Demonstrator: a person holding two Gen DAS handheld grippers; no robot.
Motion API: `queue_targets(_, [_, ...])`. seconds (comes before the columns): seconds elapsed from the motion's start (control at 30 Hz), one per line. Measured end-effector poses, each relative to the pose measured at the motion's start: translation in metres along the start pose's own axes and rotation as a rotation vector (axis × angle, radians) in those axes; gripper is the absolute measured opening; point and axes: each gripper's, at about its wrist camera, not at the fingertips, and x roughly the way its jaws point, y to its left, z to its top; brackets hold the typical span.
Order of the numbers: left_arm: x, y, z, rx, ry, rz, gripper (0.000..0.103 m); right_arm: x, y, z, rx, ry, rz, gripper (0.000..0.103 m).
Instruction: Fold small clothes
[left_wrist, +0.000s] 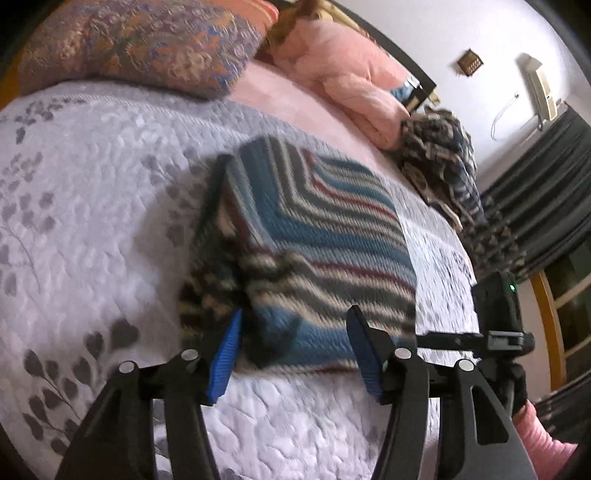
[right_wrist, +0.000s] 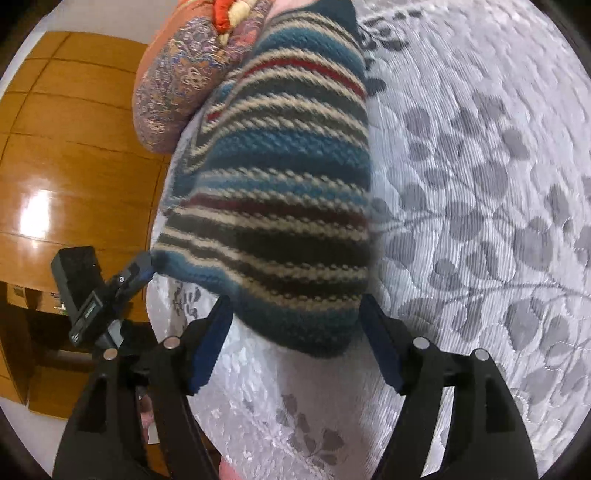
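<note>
Left wrist view: folded knitted garment (left_wrist: 314, 236) w/ teal, cream, dark grey and red stripes, lying as a compact rectangle on a white quilted bedspread (left_wrist: 92, 206) printed w/ grey leaf sprigs. Left gripper (left_wrist: 295, 343), black w/ blue ribbed pads (left_wrist: 225, 358), jaws spread wide, nothing clamped; the near edge of the garment sits between the two pads, left pad at or just beside the garment's near-left corner (contact cannot be told, frame is blurred). A dark finger of the other gripper lies along the garment's far-left edge. Behind: patterned purple-orange cushion (left_wrist: 140, 44), crumpled pink blanket (left_wrist: 343, 81), a heap of dark patterned clothes (left_wrist: 439, 158) near the bed's far edge, grey curtain (left_wrist: 539, 192) at right.

Right wrist view: same striped garment (right_wrist: 280, 177) fills the centre, its rounded near end between the fingers of the right gripper (right_wrist: 295, 339). Jaws wide apart, holding nothing; blue pads (right_wrist: 210, 350) just beside the fabric on either side. Leaf-print bedspread (right_wrist: 480, 203) to the right, glossy wooden floor (right_wrist: 74, 147) to the left, patterned cushion (right_wrist: 181, 85) touching the garment's far end.
</note>
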Motion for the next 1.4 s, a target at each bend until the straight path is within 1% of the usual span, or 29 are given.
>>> queue_targets(0.07, [0.008, 0.003, 0.001, -0.012, 0.007, 0.018, 0.052, 0.007, -0.003, -0.002, 0.006, 0.014, -0.003, 0.071])
queue_targets(0.1, [0.013, 0.007, 0.001, -0.033, 0.017, 0.015, 0.035, 0.012, -0.004, -0.001, 0.009, 0.028, -0.01, 0.067])
queue_targets(0.13, [0.018, 0.011, 0.0, -0.051, 0.038, 0.018, 0.024, 0.016, -0.005, -0.002, 0.01, 0.042, -0.013, 0.064])
queue_targets(0.17, [0.023, 0.016, 0.0, -0.073, 0.06, 0.009, 0.013, 0.019, -0.006, -0.001, 0.017, 0.05, -0.018, 0.058])
queue_targets(0.2, [0.024, 0.019, -0.002, -0.089, 0.056, -0.008, 0.011, 0.021, -0.006, 0.0, 0.032, 0.051, -0.019, 0.047])
queue_targets(0.23, [0.023, 0.02, -0.003, -0.089, 0.053, -0.014, 0.011, 0.02, -0.007, 0.001, 0.037, 0.051, -0.016, 0.043])
queue_targets(0.27, [0.021, 0.02, -0.004, -0.082, 0.051, -0.016, 0.01, 0.017, -0.006, 0.0, 0.037, 0.049, -0.008, 0.033])
queue_targets(0.3, [0.016, 0.019, -0.005, -0.073, 0.043, -0.018, 0.009, 0.012, -0.005, -0.001, 0.031, 0.046, -0.005, 0.028])
queue_targets(0.4, [0.004, 0.023, -0.006, -0.049, 0.031, -0.023, 0.009, -0.001, 0.003, -0.006, -0.007, 0.028, -0.017, 0.024])
queue_targets(0.47, [0.007, 0.03, -0.007, -0.045, 0.049, -0.002, 0.009, -0.002, 0.004, -0.008, -0.019, 0.029, -0.029, 0.024])
queue_targets(0.57, [0.02, 0.038, -0.009, -0.046, 0.081, 0.027, 0.009, 0.014, 0.001, -0.004, -0.006, 0.048, -0.057, 0.024])
queue_targets(0.63, [0.028, 0.041, -0.012, -0.05, 0.087, 0.03, 0.009, 0.022, -0.004, -0.005, 0.008, 0.055, -0.062, 0.024])
queue_targets(0.73, [0.034, 0.042, -0.015, -0.041, 0.085, 0.034, 0.009, 0.028, -0.006, -0.002, 0.019, 0.057, -0.051, 0.024])
queue_targets(0.83, [0.034, 0.04, -0.016, -0.032, 0.084, 0.042, 0.009, 0.025, -0.008, -0.005, 0.004, 0.063, -0.063, 0.024])
queue_targets(0.87, [0.033, 0.038, -0.016, -0.025, 0.089, 0.043, 0.01, 0.022, -0.009, -0.005, -0.011, 0.066, -0.075, 0.027])
queue_targets(0.9, [0.031, 0.037, -0.015, -0.023, 0.091, 0.041, 0.012, 0.02, -0.006, -0.005, -0.022, 0.067, -0.091, 0.034])
queue_targets(0.93, [0.028, 0.035, -0.015, -0.021, 0.091, 0.035, 0.013, 0.021, 0.002, -0.003, -0.029, 0.066, -0.103, 0.038])
queue_targets(0.97, [0.024, 0.033, -0.014, -0.018, 0.089, 0.029, 0.017, 0.018, 0.007, -0.002, -0.043, 0.059, -0.12, 0.042])
queue_targets(1.03, [0.012, 0.027, -0.011, -0.002, 0.088, 0.02, 0.021, 0.005, 0.017, 0.0, -0.085, 0.022, -0.156, 0.044])
queue_targets(1.07, [0.006, 0.026, -0.01, 0.003, 0.082, 0.013, 0.027, -0.001, 0.02, 0.003, -0.098, 0.001, -0.163, 0.049])
queue_targets(1.1, [-0.002, 0.025, -0.007, 0.006, 0.068, -0.001, 0.034, -0.007, 0.023, 0.006, -0.103, -0.019, -0.164, 0.055])
queue_targets(1.17, [-0.013, 0.025, 0.006, 0.001, 0.034, -0.014, 0.039, -0.017, 0.026, 0.017, -0.106, -0.051, -0.162, 0.056])
queue_targets(1.23, [-0.015, 0.027, 0.027, -0.016, 0.004, -0.003, 0.04, -0.019, 0.026, 0.025, -0.1, -0.06, -0.163, 0.056])
queue_targets(1.3, [-0.008, 0.031, 0.05, -0.042, -0.008, -0.004, 0.045, -0.018, 0.027, 0.034, -0.09, -0.067, -0.157, 0.056])
queue_targets(1.33, [-0.002, 0.033, 0.063, -0.065, -0.01, -0.004, 0.045, -0.016, 0.027, 0.038, -0.086, -0.067, -0.152, 0.056])
queue_targets(1.4, [0.012, 0.04, 0.083, -0.114, -0.019, -0.026, 0.045, -0.011, 0.026, 0.044, -0.081, -0.067, -0.146, 0.056])
